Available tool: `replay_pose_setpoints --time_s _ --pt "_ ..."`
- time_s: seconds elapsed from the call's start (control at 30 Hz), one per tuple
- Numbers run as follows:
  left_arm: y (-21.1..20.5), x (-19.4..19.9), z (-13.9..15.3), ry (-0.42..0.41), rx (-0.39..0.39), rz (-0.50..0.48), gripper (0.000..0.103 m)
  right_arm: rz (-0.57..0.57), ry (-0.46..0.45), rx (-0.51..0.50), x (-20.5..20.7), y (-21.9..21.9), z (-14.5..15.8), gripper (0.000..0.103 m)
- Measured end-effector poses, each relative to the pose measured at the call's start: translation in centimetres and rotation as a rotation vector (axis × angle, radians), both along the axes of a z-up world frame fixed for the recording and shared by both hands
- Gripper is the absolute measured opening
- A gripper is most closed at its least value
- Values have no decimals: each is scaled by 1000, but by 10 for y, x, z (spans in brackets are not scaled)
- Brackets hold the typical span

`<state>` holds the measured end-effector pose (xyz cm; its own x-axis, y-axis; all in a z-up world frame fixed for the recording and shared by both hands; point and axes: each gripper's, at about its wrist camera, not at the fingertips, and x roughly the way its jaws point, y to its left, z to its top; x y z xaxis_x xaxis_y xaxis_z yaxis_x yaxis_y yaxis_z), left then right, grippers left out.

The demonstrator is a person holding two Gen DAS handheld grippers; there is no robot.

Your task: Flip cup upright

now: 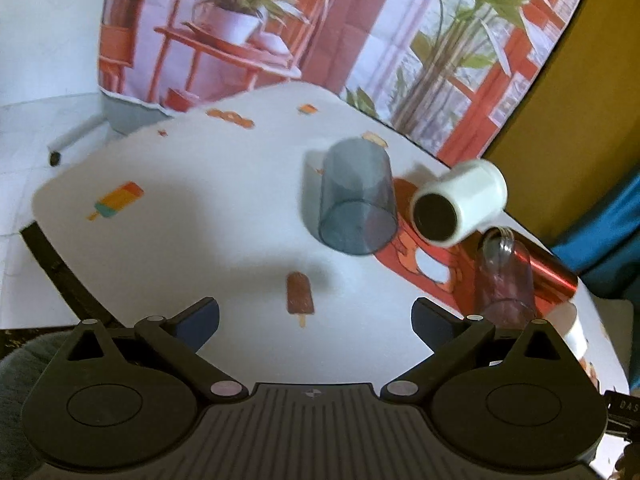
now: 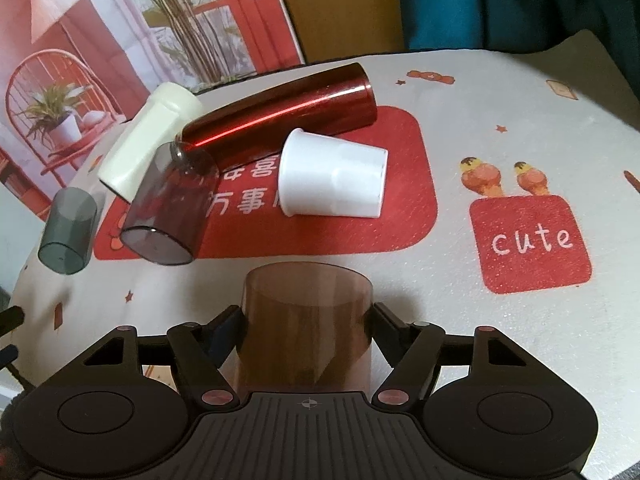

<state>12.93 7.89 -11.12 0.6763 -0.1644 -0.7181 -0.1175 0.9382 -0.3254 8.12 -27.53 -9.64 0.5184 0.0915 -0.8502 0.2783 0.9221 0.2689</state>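
Observation:
My right gripper [image 2: 307, 320] is shut on a brown see-through cup [image 2: 306, 328], which fills the gap between the fingers close to the camera. My left gripper [image 1: 316, 320] is open and empty above the table. Ahead of it a grey-blue see-through cup [image 1: 356, 204] lies on its side, mouth toward me; it also shows in the right wrist view [image 2: 68, 236]. A white cup [image 2: 332, 176], a purple see-through cup [image 2: 168, 216], a cream cup [image 1: 456, 204] and a red metallic tumbler [image 2: 280, 116] lie on their sides.
The table [image 2: 500, 320] has a white cloth with a red mat [image 2: 360, 232] and a red "cute" patch [image 2: 530, 240]. A printed backdrop [image 1: 240, 28] stands behind. The table's left edge [image 1: 44, 236] drops to the floor.

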Motion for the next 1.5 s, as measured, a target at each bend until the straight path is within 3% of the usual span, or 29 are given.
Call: replay_pose_setpoints --time_s 0.17,0.63,1.5 --pt "1 -3 -8 30 21 -18 103 10 -26 -30 -6 4 13 66" --pt "-10 -8 -1 15 108 -81 103 41 -124 -143 -11 9 34 66" --pt "-19 -9 1 14 156 -97 103 59 -158 -159 -15 19 37 66"
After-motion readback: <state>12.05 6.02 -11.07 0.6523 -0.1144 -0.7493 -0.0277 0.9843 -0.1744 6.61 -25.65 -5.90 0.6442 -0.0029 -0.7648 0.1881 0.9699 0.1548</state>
